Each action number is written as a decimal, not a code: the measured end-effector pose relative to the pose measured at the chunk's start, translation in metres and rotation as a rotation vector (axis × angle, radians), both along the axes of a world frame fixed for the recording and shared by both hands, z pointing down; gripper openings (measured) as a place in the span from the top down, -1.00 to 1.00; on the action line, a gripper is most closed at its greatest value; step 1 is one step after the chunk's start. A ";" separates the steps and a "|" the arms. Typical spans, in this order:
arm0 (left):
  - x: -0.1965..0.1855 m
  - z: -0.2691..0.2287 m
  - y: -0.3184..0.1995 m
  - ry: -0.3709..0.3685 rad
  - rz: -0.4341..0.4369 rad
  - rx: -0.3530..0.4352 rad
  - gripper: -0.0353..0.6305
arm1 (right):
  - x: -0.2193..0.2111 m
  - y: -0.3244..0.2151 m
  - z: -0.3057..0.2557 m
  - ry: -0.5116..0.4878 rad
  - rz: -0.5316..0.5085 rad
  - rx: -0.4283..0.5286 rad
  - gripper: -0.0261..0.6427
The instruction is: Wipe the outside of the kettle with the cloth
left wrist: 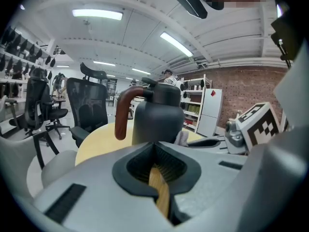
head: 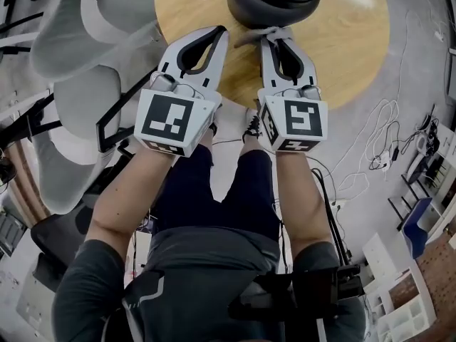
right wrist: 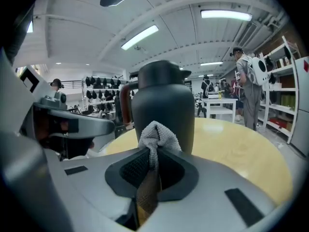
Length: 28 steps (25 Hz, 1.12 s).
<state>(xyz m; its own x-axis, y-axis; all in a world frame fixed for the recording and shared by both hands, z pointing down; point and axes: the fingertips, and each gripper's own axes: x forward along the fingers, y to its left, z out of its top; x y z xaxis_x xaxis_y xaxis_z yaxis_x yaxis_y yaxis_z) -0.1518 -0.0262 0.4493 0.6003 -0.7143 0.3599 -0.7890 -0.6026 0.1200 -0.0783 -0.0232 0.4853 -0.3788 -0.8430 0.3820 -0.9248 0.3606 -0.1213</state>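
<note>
Right gripper [head: 275, 34] clamps cloth [right wrist: 157, 135] beside kettle [right wrist: 163, 108]; left gripper [head: 219, 31], closed, hovers over table [head: 342, 55] edge.

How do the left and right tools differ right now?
The left tool is shut on nothing. The right tool is shut on the grey cloth, which bunches up beyond its tips. In the head view, the left tool angles in toward the kettle, while the right tool points straight at it. Shared: both are shut and close to the kettle, over the wooden table.
</note>
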 end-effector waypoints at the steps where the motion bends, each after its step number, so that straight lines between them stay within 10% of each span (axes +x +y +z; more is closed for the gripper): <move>1: 0.000 0.003 0.000 -0.002 0.003 -0.001 0.87 | 0.000 -0.001 0.008 -0.004 0.004 -0.012 0.76; 14: -0.018 0.013 -0.004 -0.011 -0.049 0.011 0.87 | -0.006 -0.006 0.031 0.038 0.041 -0.066 0.76; 28: -0.048 -0.045 -0.007 0.034 -0.050 0.077 0.87 | -0.038 -0.029 -0.131 0.000 0.158 0.225 0.76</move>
